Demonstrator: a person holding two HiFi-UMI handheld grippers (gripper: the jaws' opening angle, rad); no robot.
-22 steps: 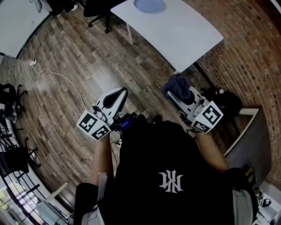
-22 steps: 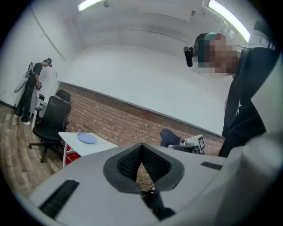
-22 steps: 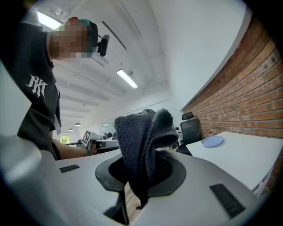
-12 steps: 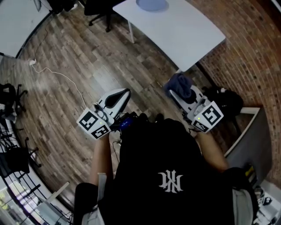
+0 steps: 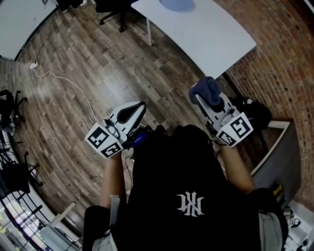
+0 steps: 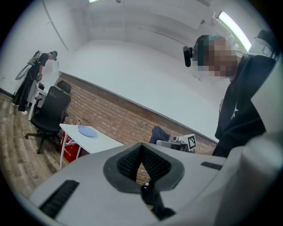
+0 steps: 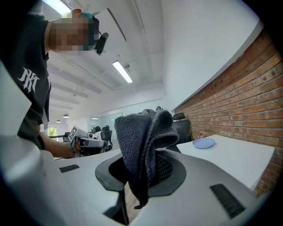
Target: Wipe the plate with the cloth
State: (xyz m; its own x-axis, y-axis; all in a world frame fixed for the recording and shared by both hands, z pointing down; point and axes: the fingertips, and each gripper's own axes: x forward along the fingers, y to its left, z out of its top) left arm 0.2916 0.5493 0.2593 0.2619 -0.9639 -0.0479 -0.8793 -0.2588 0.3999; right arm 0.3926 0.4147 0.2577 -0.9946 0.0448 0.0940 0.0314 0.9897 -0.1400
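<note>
While the left tongs sit clenched and empty, the right tongs pinch the dark cloth.

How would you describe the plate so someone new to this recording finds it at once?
Start at the white table standing beside the brick wall. At its far end, at the top edge of the head view, lies the plate. It is a flat, round, pale blue disc that stands out against the white top.
</note>
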